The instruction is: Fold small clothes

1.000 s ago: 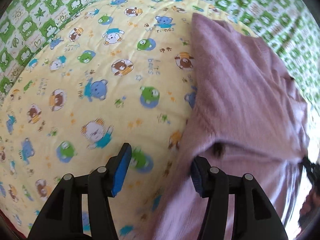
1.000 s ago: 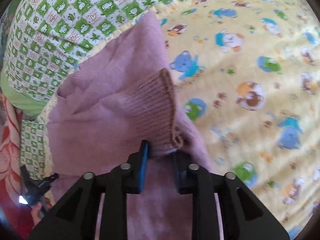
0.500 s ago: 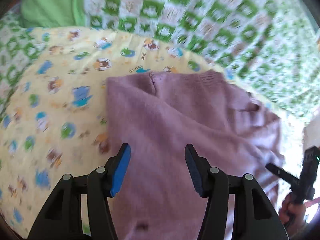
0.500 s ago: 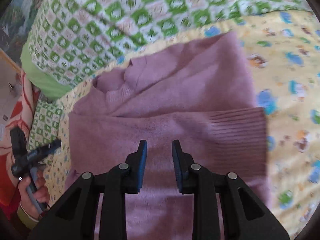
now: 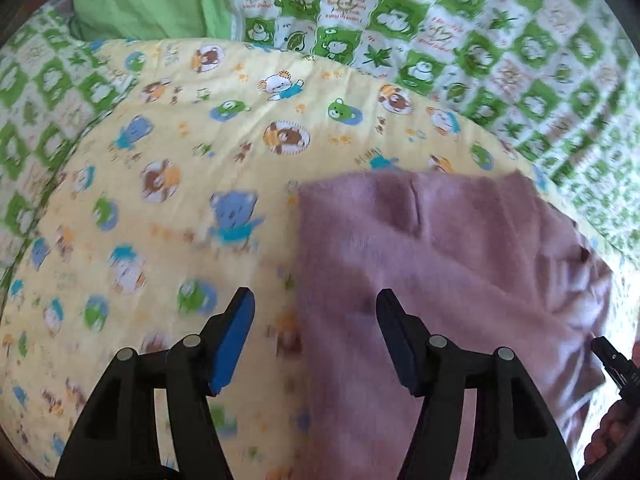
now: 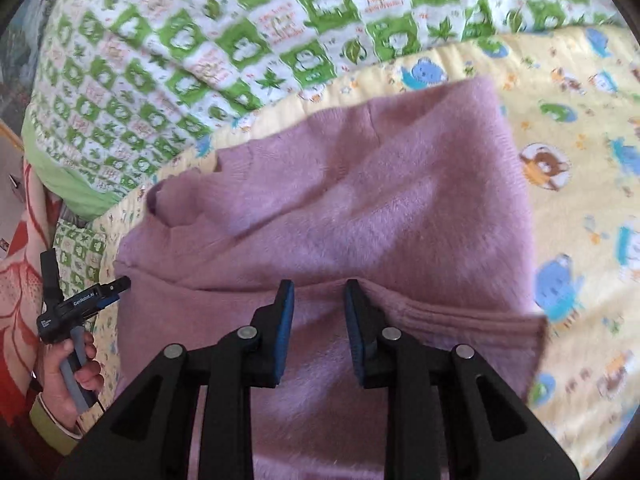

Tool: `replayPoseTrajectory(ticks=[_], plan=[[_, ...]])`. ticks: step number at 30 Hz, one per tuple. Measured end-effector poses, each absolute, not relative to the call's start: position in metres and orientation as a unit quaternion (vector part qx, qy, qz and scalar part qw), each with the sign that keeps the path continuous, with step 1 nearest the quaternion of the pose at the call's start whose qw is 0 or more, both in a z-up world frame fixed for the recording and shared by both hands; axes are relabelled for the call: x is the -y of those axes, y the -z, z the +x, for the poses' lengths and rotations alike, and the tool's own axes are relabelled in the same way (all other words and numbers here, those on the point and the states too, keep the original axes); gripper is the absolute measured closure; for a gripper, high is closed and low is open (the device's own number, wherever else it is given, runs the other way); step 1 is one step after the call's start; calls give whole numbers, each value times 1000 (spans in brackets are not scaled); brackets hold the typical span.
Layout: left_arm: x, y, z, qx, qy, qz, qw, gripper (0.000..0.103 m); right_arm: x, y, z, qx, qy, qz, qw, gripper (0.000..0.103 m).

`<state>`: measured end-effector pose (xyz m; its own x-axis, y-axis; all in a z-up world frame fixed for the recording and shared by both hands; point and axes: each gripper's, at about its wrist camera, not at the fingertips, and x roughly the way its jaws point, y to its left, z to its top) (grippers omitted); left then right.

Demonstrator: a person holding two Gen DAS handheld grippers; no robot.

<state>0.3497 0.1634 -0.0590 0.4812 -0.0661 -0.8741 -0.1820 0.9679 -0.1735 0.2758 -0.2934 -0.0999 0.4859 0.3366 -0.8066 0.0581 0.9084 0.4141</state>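
Since the earlier frames, the hem that my right tool pinched has been let go and now lies folded flat across the garment, and both my views have swung round to take in the green checked quilt (image 5: pixel 460 20) at the top. Mauve knitted sweater (image 6: pixel 360 200): folded, lying flat on the yellow bear-print blanket (image 5: pixel 160 200), its ribbed hem (image 6: pixel 480 320) running as a band across the lower half in the right wrist view; its neck opening (image 6: pixel 154 200) points toward the quilt. Left tool (image 5: pixel 316 312): jaws wide apart and opening, nothing between the pads; it hangs over the sweater's left edge (image 5: pixel 298 260), with the blue pad (image 5: pixel 236 336) above the blanket and the other finger above the knit. Right tool (image 6: pixel 320 292): jaws a narrow gap apart and opening, not pressing on the cloth; the fold line of the sweater lies just beyond the fingertips. In the right wrist view, my left hand (image 6: pixel 68 380) grips the left tool's handle beside the sweater's edge, above a red patterned cloth (image 6: pixel 16 300). A plain green cushion (image 5: pixel 140 0) lies at the far corner in the left wrist view.
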Motion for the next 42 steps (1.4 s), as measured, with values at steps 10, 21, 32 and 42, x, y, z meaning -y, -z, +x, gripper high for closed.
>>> replayPoseTrajectory(ticks=[10,21,32,42], plan=[[-147,61,198,-543,7,-105,833,36,307,72,163,-503,-82,206,835,63],[-124,80,183,-540,-14,-23,841,35,322,79,70,-506,-34,227,832,60],[-154,100,218,-559,-69,-86,822,39,316,83,57,-500,-34,230,834,60],[-155,82,106,-579,17,-119,807,29,338,76,35,-503,-25,228,834,60]])
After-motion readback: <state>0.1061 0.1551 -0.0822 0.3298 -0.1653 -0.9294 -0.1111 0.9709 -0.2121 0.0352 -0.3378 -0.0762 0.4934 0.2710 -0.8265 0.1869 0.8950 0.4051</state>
